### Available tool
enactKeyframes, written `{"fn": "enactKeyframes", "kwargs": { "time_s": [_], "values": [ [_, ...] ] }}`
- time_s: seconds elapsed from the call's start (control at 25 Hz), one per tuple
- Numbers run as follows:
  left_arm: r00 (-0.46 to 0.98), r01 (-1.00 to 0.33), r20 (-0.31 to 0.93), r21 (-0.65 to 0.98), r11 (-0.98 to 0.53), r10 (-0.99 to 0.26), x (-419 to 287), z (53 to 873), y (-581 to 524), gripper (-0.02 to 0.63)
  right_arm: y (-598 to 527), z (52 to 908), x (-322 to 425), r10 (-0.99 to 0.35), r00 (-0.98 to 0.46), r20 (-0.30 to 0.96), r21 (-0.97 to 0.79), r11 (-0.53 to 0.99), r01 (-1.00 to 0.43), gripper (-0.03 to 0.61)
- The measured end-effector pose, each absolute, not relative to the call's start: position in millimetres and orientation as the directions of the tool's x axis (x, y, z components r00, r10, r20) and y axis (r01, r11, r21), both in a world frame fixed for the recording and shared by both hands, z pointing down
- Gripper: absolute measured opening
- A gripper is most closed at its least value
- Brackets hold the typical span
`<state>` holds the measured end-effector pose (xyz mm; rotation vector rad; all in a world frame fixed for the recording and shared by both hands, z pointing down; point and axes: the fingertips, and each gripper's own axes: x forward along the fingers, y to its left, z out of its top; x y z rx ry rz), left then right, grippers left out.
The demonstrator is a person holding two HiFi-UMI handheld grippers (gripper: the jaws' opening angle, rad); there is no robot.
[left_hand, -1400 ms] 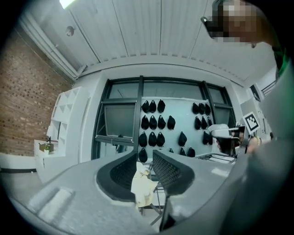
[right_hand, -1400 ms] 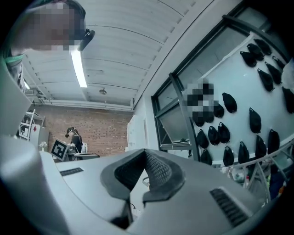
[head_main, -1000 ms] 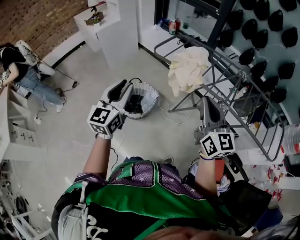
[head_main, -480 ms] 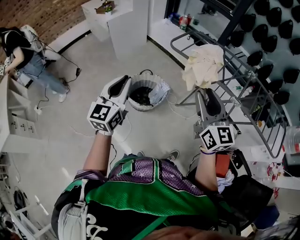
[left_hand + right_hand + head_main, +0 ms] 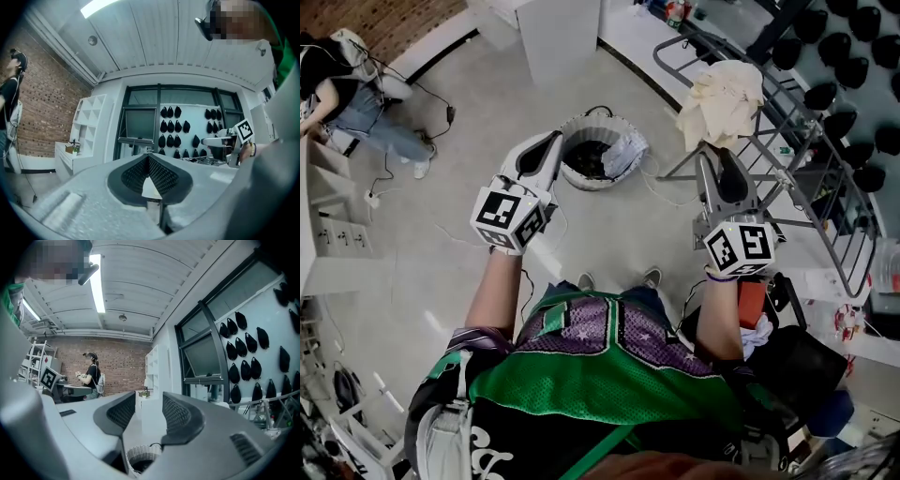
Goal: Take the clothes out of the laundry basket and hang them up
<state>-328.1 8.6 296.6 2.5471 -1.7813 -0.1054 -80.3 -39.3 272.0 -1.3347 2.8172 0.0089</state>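
Note:
A round white laundry basket [image 5: 581,131] stands on the floor with dark clothes [image 5: 589,157] inside and a pale cloth [image 5: 625,155] over its right rim. A cream garment [image 5: 722,89] hangs on the grey drying rack [image 5: 806,178] to the right. My left gripper [image 5: 551,142] is held level just left of the basket; its jaws have just been closing and are shut with nothing between them [image 5: 149,158]. My right gripper [image 5: 719,161] is between basket and rack; its jaws have just been opening and stand open and empty [image 5: 143,404], with the basket [image 5: 139,456] below them.
A person [image 5: 352,103] is at the far left among floor cables [image 5: 441,103]. A white cabinet [image 5: 558,37] stands beyond the basket, white shelving [image 5: 328,234] at the left. Black shapes [image 5: 853,56] dot the wall behind the rack. A dark bag [image 5: 787,370] lies by my right side.
Both grippers have moved forward, nearer the basket and rack. The left jaws closed, the right jaws opened. The basket now lies between the two grippers.

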Motion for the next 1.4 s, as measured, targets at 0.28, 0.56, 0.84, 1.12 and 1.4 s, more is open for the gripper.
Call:
{"fn": "enactKeyframes", "kwargs": {
  "time_s": [0.28, 0.56, 0.84, 1.12, 1.4],
  "values": [
    [0.345, -0.936, 0.001, 0.075, -0.344, -0.938, -317.9, 326.5, -10.0, 0.018, -71.5, 319.8, -73.4, -0.768, -0.637, 0.065, -0.004, 0.638, -0.77, 0.166],
    [0.309, -0.948, 0.022, 0.088, -0.306, -0.951, -305.5, 340.9, -48.0, 0.018, -127.5, 349.2, -76.5, -0.713, -0.693, 0.102, -0.021, 0.695, -0.719, 0.166],
    [0.294, -0.954, 0.07, 0.084, -0.288, -0.953, -277.6, 362.8, -111.5, 0.018, -207.3, 375.8, -94.2, -0.638, -0.759, 0.13, -0.05, 0.76, -0.648, 0.166],
    [0.281, -0.96, 0.104, 0.044, -0.278, -0.954, -279.4, 406.3, -164.5, 0.018, -257.3, 443.2, -108.6, -0.602, -0.768, 0.219, -0.046, 0.78, -0.624, 0.166],
    [0.297, -0.955, 0.148, 0.034, -0.295, -0.943, -287.1, 491.6, -181.9, 0.018, -261.0, 554.3, -107.7, -0.604, -0.741, 0.293, -0.093, 0.754, -0.651, 0.166]
  ]
}}
